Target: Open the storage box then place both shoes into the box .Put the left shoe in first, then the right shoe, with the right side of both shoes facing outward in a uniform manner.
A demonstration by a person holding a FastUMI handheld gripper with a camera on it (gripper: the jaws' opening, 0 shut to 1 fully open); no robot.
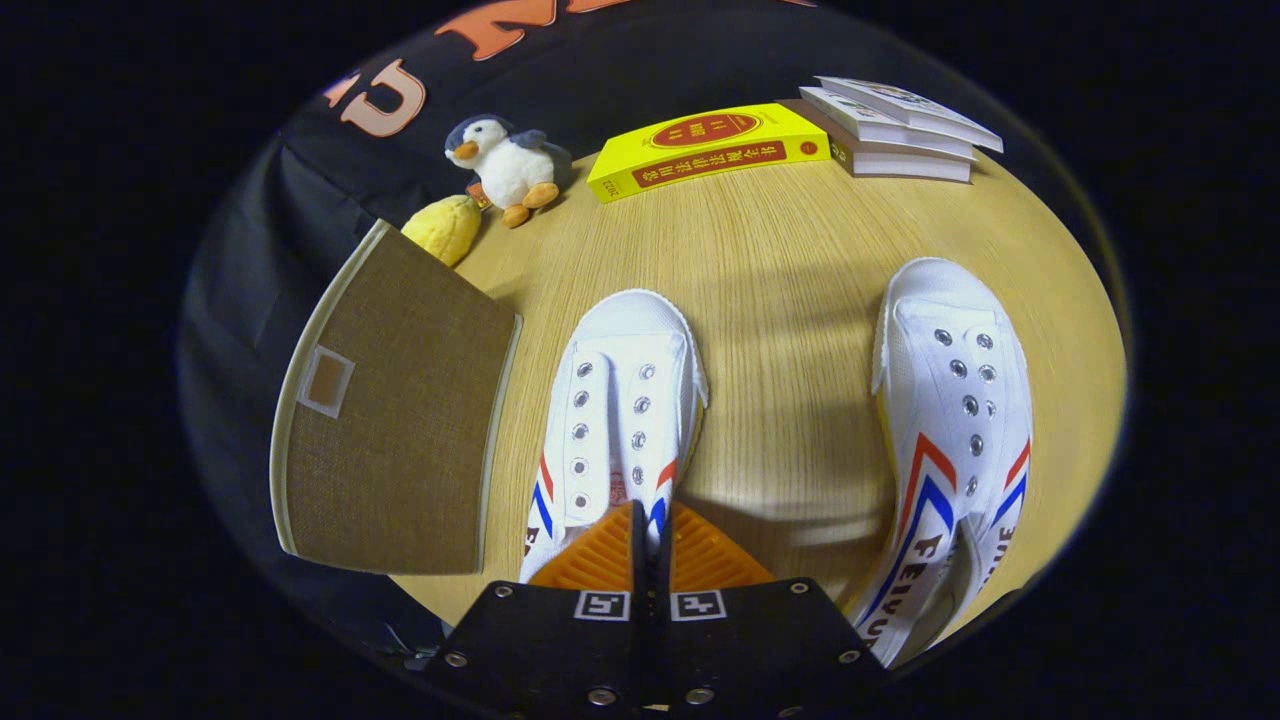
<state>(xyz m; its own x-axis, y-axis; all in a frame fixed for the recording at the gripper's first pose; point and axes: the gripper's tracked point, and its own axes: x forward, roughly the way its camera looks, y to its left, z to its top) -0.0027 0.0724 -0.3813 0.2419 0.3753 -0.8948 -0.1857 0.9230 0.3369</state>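
Gripper (pixel 650 545) fingers nearly together, thin gap, gripping nothing visible; they sit over the heel of the left shoe (pixel 615 400), hiding it. Two white shoes, toes pointing far; right shoe (pixel 950 420) well apart, its heel cut off. One brown storage box (pixel 390 420) left of them, lid closed. Far side: one plush penguin (pixel 505 165), one yellow plush (pixel 445 228), one yellow book (pixel 710 150), three stacked books (pixel 900 130).

Wooden tabletop (pixel 780 300) has a penguin plush (pixel 505 160) at 11 o'clock, a yellow plush (pixel 445 228) just beside it, a yellow book (pixel 712 150) at 12, and 3 stacked books (pixel 900 130) at 1.
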